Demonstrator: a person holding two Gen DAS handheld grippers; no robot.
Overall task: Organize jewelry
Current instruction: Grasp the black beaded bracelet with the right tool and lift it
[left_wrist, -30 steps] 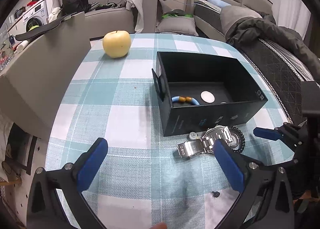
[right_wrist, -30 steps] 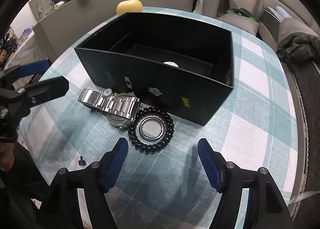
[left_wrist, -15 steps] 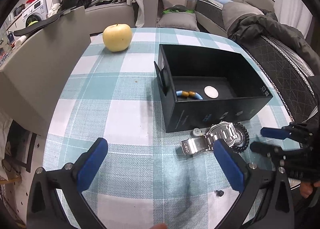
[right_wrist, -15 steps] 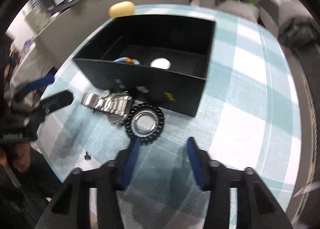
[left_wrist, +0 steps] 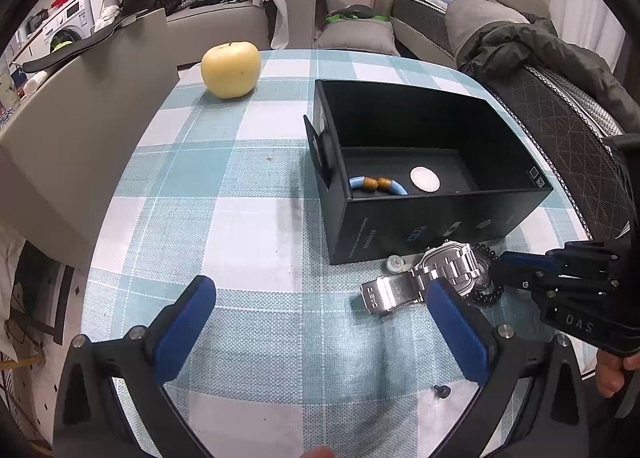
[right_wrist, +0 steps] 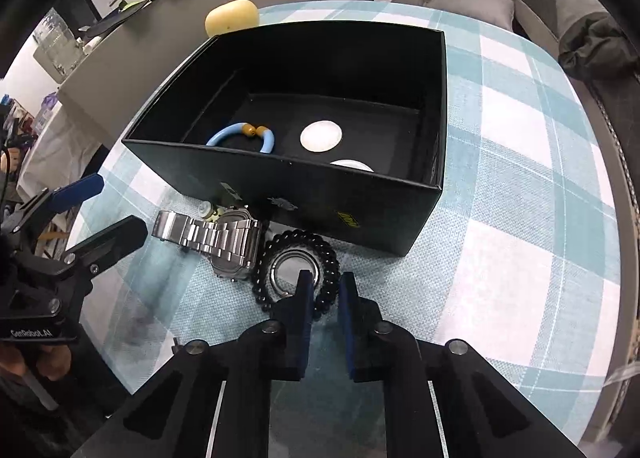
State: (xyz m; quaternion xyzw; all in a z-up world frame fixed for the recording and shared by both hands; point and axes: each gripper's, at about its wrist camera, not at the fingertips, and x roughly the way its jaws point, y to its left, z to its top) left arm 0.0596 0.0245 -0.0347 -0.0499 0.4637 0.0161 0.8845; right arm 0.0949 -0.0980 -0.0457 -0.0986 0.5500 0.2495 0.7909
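Note:
A black open box sits on the checked table and holds a blue bangle and white discs. In front of it lie a steel watch and a black bead bracelet with a silver ring inside it. My right gripper is shut on the near side of the bead bracelet, one finger inside the loop. My left gripper is open and empty, above the table left of the watch.
A yellow apple stands at the table's far left. A small black screw lies near the front edge. A grey panel borders the table's left side. Sofas with clothes stand behind.
My right gripper has moved down onto the bead bracelet and closed from wide open to a narrow grip on its rim. The left gripper has stayed open and shifted little.

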